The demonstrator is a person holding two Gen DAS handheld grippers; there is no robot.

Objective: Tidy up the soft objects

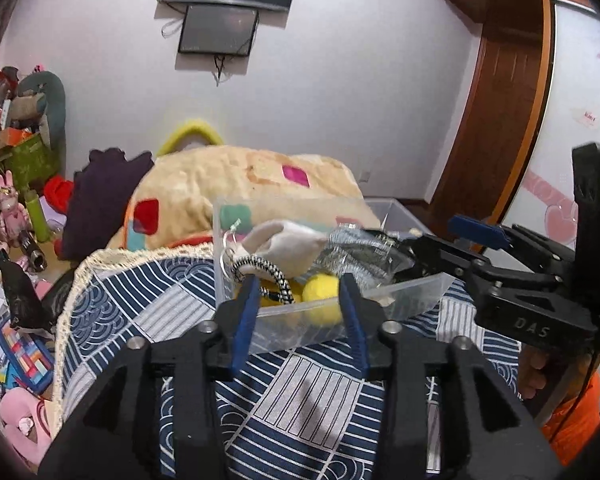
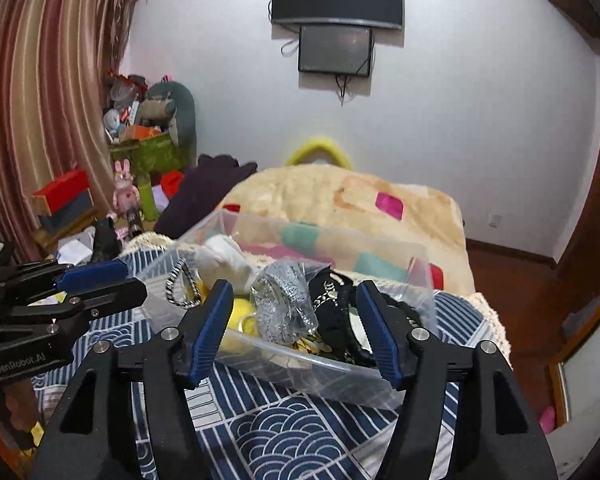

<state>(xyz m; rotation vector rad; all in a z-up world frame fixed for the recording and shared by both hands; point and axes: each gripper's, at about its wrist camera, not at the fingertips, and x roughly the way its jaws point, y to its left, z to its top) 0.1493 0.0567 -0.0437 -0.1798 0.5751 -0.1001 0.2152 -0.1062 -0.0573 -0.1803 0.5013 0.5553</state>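
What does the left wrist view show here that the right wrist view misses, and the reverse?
Only the left wrist view shows the second clear tub behind the bin and the pink plush on the floor. Only the right wrist view shows the striped curtain and the red box. Both show the clear bin holding the yellow ball, both open grippers, left and right, and the blanket.
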